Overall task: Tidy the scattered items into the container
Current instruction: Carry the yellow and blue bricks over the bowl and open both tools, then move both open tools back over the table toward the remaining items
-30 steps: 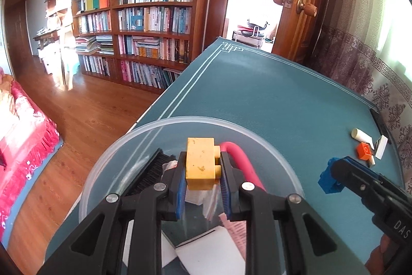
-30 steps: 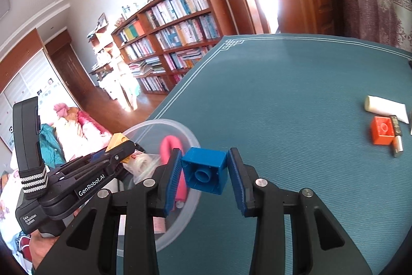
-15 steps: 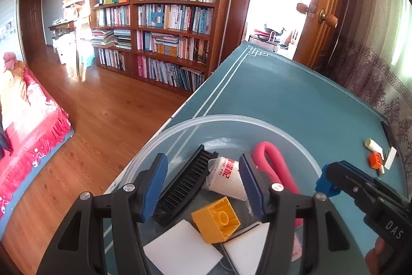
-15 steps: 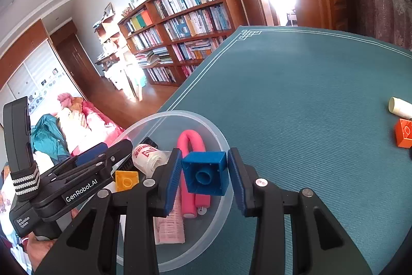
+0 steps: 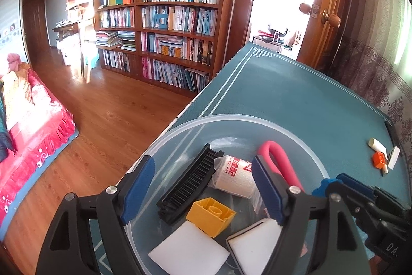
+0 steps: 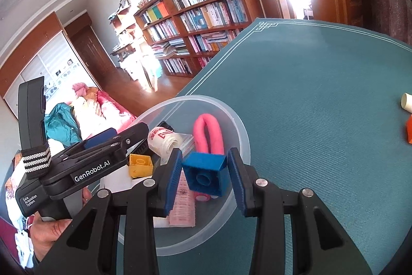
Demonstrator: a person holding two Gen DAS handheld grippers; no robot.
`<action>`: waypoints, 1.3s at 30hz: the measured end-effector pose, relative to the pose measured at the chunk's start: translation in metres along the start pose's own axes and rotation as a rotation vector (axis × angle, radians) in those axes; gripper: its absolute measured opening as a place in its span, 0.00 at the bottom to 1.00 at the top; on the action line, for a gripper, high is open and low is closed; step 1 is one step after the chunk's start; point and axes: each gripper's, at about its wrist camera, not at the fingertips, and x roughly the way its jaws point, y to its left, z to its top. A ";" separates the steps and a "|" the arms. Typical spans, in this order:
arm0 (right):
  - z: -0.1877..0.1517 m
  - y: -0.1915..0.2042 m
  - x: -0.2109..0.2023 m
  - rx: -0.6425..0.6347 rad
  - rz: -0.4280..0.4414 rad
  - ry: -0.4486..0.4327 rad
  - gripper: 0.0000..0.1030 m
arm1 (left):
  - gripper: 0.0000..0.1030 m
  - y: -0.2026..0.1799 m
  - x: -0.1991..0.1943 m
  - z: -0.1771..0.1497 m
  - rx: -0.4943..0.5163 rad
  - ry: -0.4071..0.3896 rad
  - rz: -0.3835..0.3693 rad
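Released half a second ago, the yellow brick (image 5: 210,216) now lies inside the clear round container (image 5: 303,143), and the left gripper (image 5: 203,190) hangs above it with its blue-padded jaws spread wide and nothing between them. Beneath those jaws the brick rests against a black comb (image 5: 190,184) and partly on a white pad (image 5: 189,253), with a second white pad (image 5: 253,244) beside it. A white printed roll (image 5: 235,178) and a bent pink foam curler (image 5: 279,161) lie further in.

To the right, the right gripper (image 6: 204,173) has come over the container's near rim, jaws pressed on a tilted blue brick (image 6: 206,174) held above the curler and a pink printed packet (image 6: 183,200). The wrist view shows the other tool at the far left, a hand (image 6: 49,231) wrapped around its handle.

Out on the teal table mat (image 5: 296,99), well apart from the container, an orange brick (image 5: 379,163), a white tube (image 5: 376,144) and a small white flat piece (image 5: 394,157) sit clustered near the far right edge. A wooden bookcase (image 5: 164,25) stands beyond the table.
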 end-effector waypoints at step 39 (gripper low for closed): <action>-0.033 -0.127 -0.075 0.251 -0.283 -0.079 0.45 | 0.80 -0.086 -0.015 0.001 0.178 0.026 -0.086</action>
